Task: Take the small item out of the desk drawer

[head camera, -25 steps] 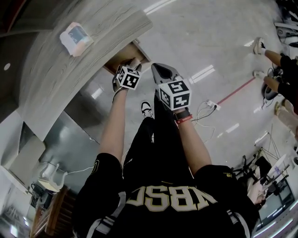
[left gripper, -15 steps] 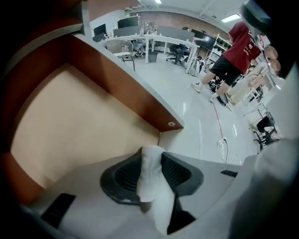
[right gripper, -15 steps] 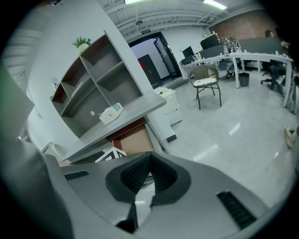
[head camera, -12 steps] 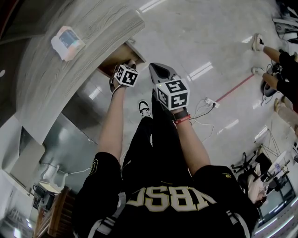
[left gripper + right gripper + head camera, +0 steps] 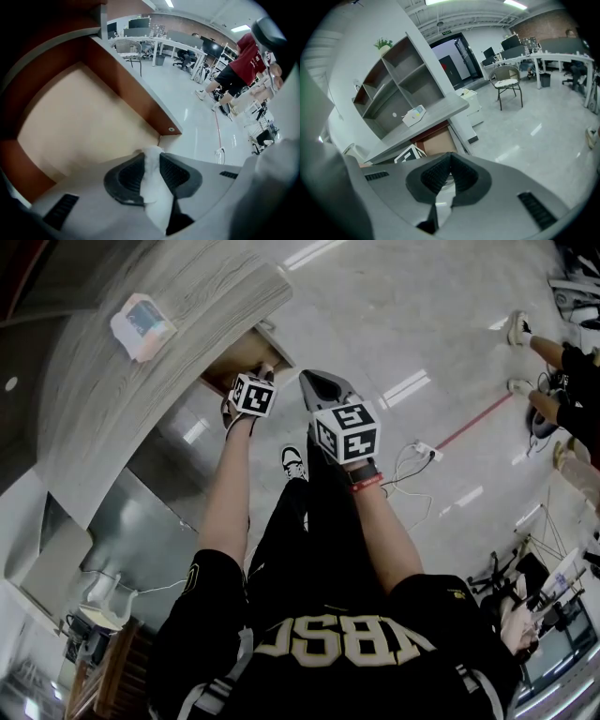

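A grey wood-grain desk (image 5: 169, 315) is standing on a glossy pale floor (image 5: 403, 324), with a small box (image 5: 142, 324) sitting on its top. Tables (image 5: 176, 44) and a chair (image 5: 506, 80) are showing further back. The drawer (image 5: 70, 122) is standing open, tan inside with red-brown walls. The left gripper (image 5: 151, 158) is pointing down into it. Its jaws have just been closing and are pinching the white item (image 5: 153, 185) between the pads. The right gripper (image 5: 450, 157) is hanging beside it, its jaws closed on nothing.
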Motion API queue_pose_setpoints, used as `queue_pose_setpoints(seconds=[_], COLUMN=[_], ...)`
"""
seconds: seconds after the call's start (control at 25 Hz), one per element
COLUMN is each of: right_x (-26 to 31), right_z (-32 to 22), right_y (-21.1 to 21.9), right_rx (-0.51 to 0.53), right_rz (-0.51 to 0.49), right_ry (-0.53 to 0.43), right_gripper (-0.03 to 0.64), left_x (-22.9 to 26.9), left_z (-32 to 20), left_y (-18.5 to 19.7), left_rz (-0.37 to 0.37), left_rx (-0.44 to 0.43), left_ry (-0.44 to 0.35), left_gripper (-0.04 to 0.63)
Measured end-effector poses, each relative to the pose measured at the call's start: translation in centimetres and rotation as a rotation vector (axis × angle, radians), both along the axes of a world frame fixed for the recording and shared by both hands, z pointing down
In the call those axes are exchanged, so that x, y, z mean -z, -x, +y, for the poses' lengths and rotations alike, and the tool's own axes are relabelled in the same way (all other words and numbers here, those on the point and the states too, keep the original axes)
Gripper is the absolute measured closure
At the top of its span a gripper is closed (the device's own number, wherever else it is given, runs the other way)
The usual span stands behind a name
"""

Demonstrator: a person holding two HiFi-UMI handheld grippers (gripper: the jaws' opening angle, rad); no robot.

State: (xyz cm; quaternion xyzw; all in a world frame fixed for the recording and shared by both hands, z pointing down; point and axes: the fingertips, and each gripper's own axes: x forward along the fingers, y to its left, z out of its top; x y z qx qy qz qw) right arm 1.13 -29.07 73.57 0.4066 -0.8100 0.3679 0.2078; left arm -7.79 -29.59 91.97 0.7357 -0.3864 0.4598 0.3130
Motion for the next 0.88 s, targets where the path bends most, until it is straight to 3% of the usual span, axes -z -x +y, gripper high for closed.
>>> queue_pose_setpoints(seconds=[0.52,0.88], right_x=[3.1,6.3], right_z=[-0.1,2.0], right_y=[-1.0,-1.0], right_rx=[-0.058,-0.092], right_rz=[-0.005,-0.012], right_ry=[-0.027,-0.051], right_gripper=[0.609,0.609], left_x=[7.8,15.3], left_z=[0.7,2.2], left_y=[0.1,1.1], left_rz=[0.101,0.132], left_rx=[0.173,0.209], left_ry=[-0.099,-0.206], left_gripper=[0.482,0.482])
